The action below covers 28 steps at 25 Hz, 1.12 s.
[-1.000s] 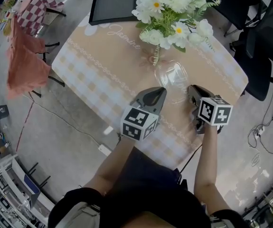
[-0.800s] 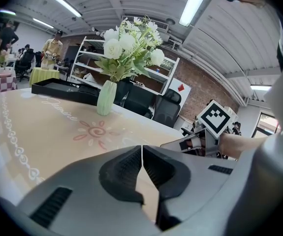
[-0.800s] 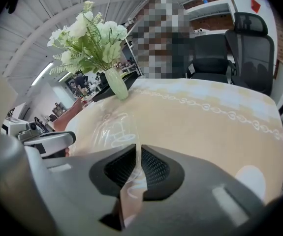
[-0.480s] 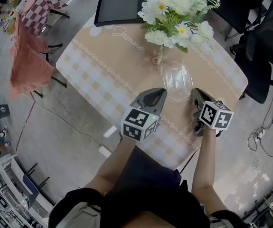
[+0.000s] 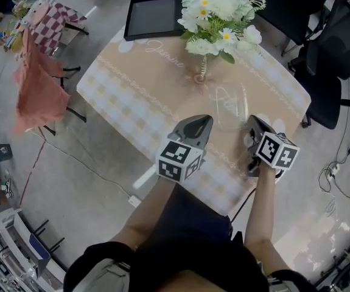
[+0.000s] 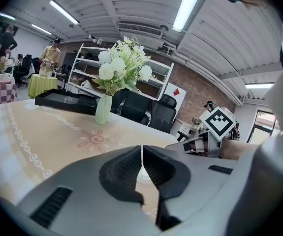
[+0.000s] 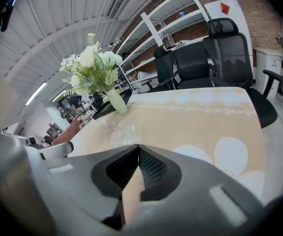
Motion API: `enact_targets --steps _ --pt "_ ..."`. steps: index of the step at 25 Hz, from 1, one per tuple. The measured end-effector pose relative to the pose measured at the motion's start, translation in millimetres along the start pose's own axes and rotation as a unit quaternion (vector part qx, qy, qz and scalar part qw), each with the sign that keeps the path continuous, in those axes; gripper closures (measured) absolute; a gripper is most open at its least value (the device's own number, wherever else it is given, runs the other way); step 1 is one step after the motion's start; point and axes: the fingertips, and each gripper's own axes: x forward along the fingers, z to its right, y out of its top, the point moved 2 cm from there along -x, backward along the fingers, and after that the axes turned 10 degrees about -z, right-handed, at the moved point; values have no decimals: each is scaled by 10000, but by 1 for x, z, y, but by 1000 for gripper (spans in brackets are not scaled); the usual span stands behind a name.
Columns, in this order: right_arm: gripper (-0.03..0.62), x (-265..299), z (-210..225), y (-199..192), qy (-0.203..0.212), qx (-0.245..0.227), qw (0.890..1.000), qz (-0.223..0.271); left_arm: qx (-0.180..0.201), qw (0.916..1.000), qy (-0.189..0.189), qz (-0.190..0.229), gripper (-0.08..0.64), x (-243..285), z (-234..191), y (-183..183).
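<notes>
Above beige tablecloth point(image 5: 139, 89), left gripper point(image 5: 201, 120) and right gripper point(image 5: 251, 120) hover, fingers together, office chairs point(image 5: 340, 44) beyond

The left gripper point(image 5: 199, 124) and right gripper point(image 5: 252, 125) are hovering over the tabletop point(image 5: 132, 84). A clear container point(image 5: 231, 105) is lying just ahead, between their jaws. A flower vase point(image 5: 203, 69) is standing beyond it, and a black tray point(image 5: 153, 14) farther off.

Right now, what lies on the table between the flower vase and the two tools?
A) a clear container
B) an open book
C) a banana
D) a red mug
A: a clear container lies on the table, just on the near side of the vase.
</notes>
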Motion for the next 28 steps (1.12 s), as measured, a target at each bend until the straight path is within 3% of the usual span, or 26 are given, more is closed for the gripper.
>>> enact_targets --steps 12,18,28 --pt "587 -50 -23 -23 123 676 9959 582 227 9995 -134 187 543 -45 19 -3" --pt "586 -78 -43 -36 76 745 9933 883 303 9989 -161 328 543 -72 24 -5" --pt "586 -132 -75 -61 211 1057 9811 1609 525 9966 -333 548 543 -111 44 -14"
